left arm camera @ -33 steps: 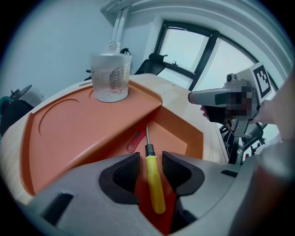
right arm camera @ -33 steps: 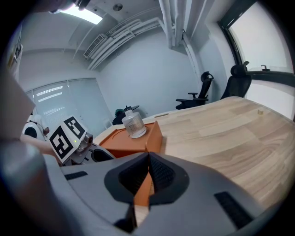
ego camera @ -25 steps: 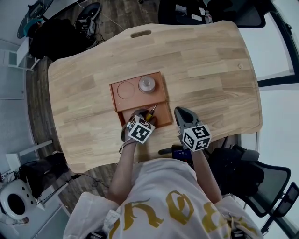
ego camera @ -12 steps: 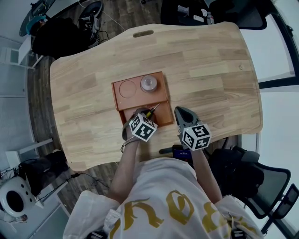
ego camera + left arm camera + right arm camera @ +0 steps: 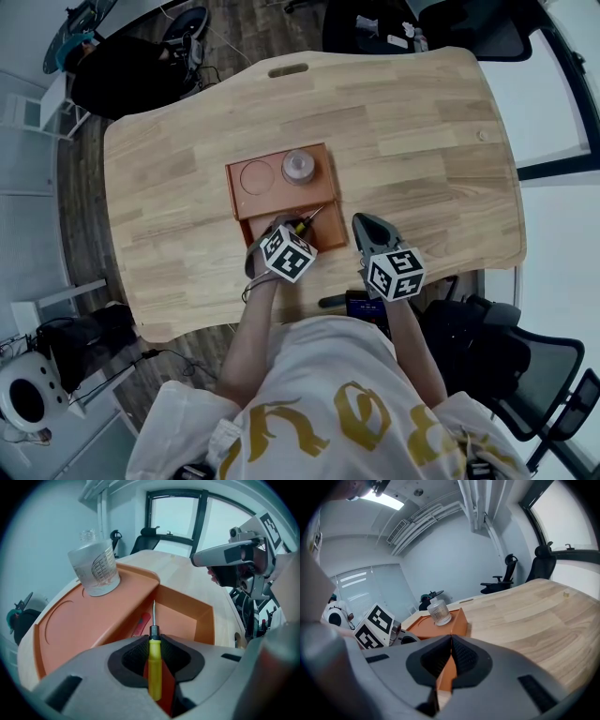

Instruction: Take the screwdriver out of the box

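Wooden table, orange box on it. Right gripper sits just beside the box, closed, empty. Left gripper just clamped its jaws onto the yellow screwdriver, which is still down in the open compartment, so lifting's probably next.

Big light wooden table with rounded corners and a slot-shaped cutout at its 12 o'clock edge. Roughly mid-table there's a clear glass jar, upright, with ribbed sides and a narrow neck. There's a tiny pale nub on the wood out toward 2 o'clock, no idea what it is. Just past the table at 1 o'clock is a black office chair, with another black chair down at 4 o'clock. A dark pile of stuff sits on the plank floor at 10 o'clock, and a white round gadget at 8 o'clock. Big windows beyond the table.
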`<action>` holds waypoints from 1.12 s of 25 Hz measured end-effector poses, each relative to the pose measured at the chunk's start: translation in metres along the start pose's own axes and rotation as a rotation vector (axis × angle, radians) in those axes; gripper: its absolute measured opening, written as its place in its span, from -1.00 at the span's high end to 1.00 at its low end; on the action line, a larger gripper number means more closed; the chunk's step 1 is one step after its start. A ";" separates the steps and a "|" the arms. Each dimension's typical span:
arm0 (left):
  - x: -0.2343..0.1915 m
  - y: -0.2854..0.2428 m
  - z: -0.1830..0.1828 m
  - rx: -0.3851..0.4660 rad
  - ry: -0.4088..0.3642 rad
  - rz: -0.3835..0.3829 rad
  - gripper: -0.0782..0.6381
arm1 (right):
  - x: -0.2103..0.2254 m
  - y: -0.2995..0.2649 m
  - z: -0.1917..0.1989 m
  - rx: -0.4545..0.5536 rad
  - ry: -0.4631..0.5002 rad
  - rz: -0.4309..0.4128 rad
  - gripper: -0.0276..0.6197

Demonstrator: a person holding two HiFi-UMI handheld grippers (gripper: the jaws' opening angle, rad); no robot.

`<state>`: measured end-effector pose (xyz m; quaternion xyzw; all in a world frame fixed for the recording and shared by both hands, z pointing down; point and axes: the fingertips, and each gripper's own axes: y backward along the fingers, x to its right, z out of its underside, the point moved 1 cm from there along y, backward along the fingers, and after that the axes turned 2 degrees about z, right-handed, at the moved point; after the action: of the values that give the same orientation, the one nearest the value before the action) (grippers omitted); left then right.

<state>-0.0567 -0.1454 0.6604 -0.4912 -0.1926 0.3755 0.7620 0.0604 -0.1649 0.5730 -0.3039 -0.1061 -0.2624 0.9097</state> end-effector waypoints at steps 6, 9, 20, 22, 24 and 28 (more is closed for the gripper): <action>0.003 0.011 -0.009 0.060 -0.013 -0.013 0.56 | -0.007 0.005 -0.002 0.003 0.015 -0.018 0.88; 0.002 0.019 -0.015 0.094 -0.013 -0.019 0.56 | -0.009 0.007 -0.006 0.010 0.026 -0.023 0.88; 0.011 0.045 -0.019 0.158 -0.052 -0.074 0.56 | -0.024 0.020 -0.011 0.037 0.061 -0.043 0.88; 0.012 0.055 -0.024 0.194 -0.059 -0.098 0.56 | -0.026 0.023 -0.012 0.045 0.064 -0.041 0.88; 0.011 0.067 -0.031 0.240 -0.057 -0.116 0.56 | -0.027 0.027 -0.014 0.055 0.067 -0.037 0.88; 0.010 0.082 -0.040 0.307 -0.046 -0.143 0.56 | -0.029 0.036 -0.016 0.073 0.074 -0.025 0.88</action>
<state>-0.0556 -0.1427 0.5686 -0.3453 -0.1847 0.3563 0.8483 0.0558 -0.1386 0.5323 -0.2595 -0.0859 -0.2807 0.9200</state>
